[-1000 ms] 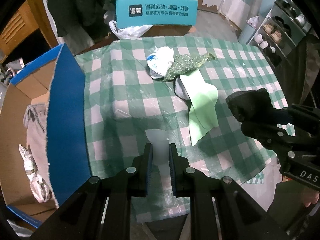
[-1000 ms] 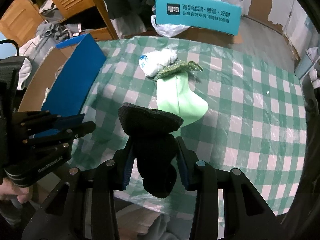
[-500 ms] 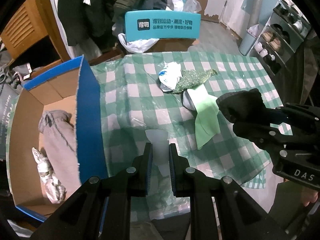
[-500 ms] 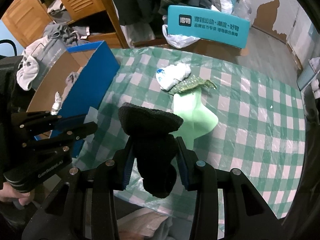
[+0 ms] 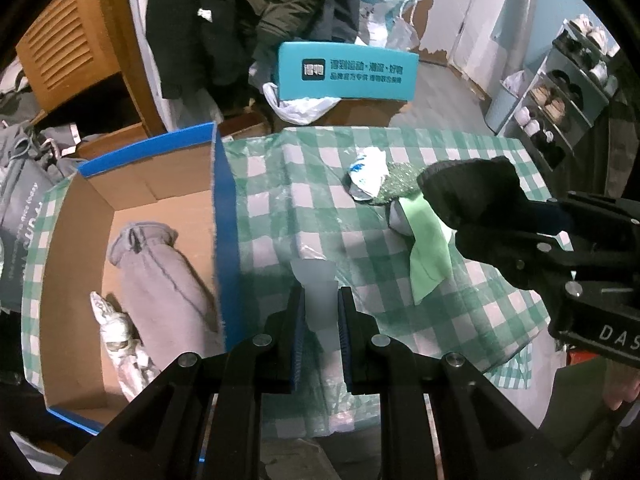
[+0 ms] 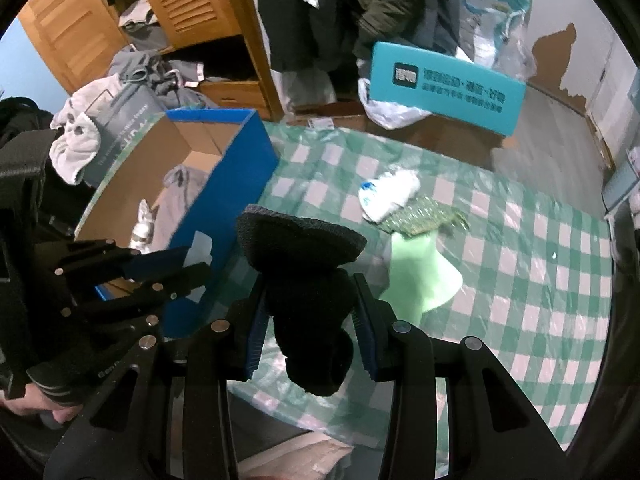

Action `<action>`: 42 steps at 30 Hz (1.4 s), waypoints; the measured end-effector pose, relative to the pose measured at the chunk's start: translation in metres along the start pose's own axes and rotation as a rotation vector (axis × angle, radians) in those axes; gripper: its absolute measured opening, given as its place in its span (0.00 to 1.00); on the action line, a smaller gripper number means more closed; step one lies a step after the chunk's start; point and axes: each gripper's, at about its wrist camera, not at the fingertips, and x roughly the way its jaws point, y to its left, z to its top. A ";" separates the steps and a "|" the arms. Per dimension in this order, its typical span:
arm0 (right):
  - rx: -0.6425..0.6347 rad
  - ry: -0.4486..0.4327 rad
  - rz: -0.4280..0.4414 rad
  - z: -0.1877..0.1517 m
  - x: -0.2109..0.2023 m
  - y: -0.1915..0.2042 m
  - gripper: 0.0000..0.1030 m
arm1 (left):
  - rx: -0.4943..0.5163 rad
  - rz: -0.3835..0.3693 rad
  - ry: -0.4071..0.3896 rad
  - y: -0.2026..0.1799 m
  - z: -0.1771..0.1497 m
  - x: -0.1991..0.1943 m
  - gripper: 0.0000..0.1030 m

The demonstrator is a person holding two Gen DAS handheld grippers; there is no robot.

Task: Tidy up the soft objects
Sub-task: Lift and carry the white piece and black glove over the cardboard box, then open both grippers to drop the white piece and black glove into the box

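Note:
My left gripper [image 5: 320, 312] is shut on a thin translucent plastic piece [image 5: 316, 288], held above the table's near edge beside the blue cardboard box [image 5: 224, 232]. My right gripper [image 6: 310, 312] is shut on a black knit sock [image 6: 304, 264], raised over the table; it also shows in the left wrist view [image 5: 472, 196]. On the green checked tablecloth [image 6: 520, 280] lie a light green sock [image 6: 420, 280], a glittery green piece [image 6: 424, 216] and a white and blue sock [image 6: 388, 194]. The box holds a grey garment [image 5: 156, 264] and a patterned white item [image 5: 116, 332].
A teal box with printed text [image 5: 348, 72] stands behind the table over a white plastic bag [image 5: 300, 106]. Wooden cabinets [image 6: 192, 8] and hanging dark coats [image 6: 360, 8] are at the back. A shoe rack [image 5: 560, 96] is at the right.
Both grippers have risen and drawn back and left with their loads. The open box and its contents have come into fuller view. The items on the table have not moved.

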 end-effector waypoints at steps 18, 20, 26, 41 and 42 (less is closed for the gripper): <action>-0.083 -0.016 0.036 0.040 0.007 0.065 0.37 | -0.083 0.039 -0.070 0.064 -0.009 -0.034 0.15; -0.096 -0.014 0.042 0.045 0.010 0.074 0.37 | -0.095 0.046 -0.073 0.074 -0.012 -0.035 0.15; -0.125 0.003 0.055 0.053 0.021 0.096 0.37 | -0.136 0.059 -0.068 0.100 -0.018 -0.036 0.15; -0.193 0.097 0.085 0.069 0.067 0.153 0.37 | -0.222 0.112 -0.033 0.156 -0.032 -0.022 0.16; -0.195 0.104 0.086 0.070 0.070 0.156 0.37 | -0.228 0.112 -0.028 0.159 -0.033 -0.021 0.16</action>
